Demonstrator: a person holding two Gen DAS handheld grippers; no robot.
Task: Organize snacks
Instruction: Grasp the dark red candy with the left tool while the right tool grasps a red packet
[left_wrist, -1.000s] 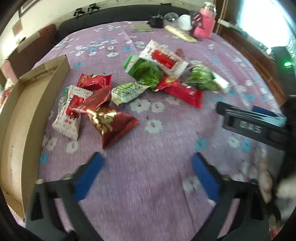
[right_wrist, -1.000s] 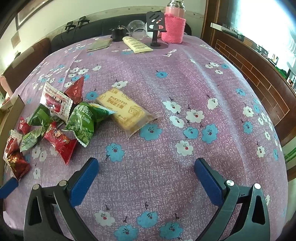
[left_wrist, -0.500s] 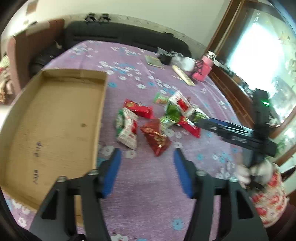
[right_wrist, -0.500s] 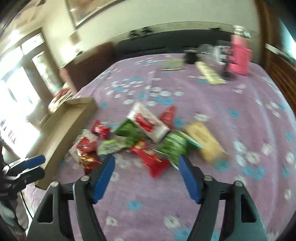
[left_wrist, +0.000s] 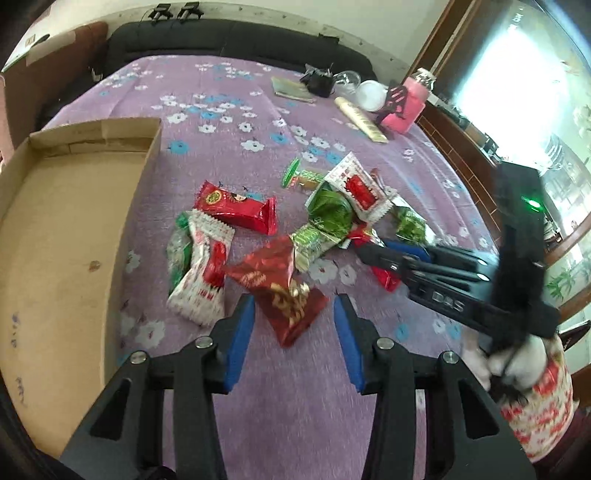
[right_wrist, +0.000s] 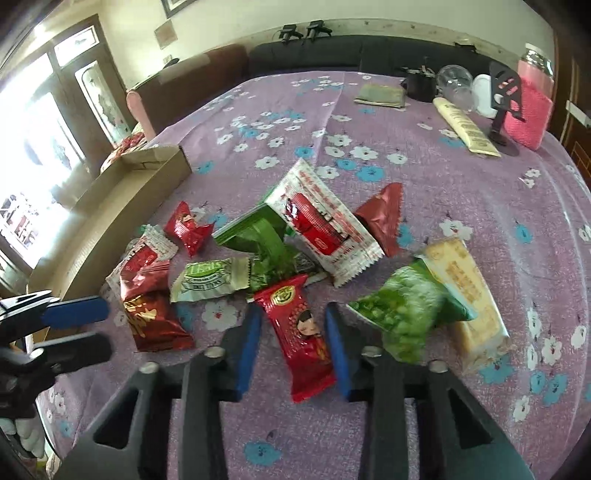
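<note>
Left wrist view: my left gripper (left_wrist: 293, 326) straddles a dark red foil packet (left_wrist: 282, 291) on the purple floral cloth (left_wrist: 229, 122), fingers spread and not touching it.

Right wrist view shows my right gripper (right_wrist: 291, 341) likewise parted on either side of a red packet with a cartoon face (right_wrist: 299, 332), no contact that I can make out. I count about ten snack packets in the heap here: five mostly red, three green, one white-and-red wafer pack (right_wrist: 321, 232) and one yellow biscuit pack (right_wrist: 465, 295). Only this view shows the biscuit pack plainly; from the left wrist, the right gripper (left_wrist: 391, 253) hides it. Only the left wrist view shows the floor of the single cardboard tray (left_wrist: 55, 236), which lies beside the heap with no packets in it.
</note>
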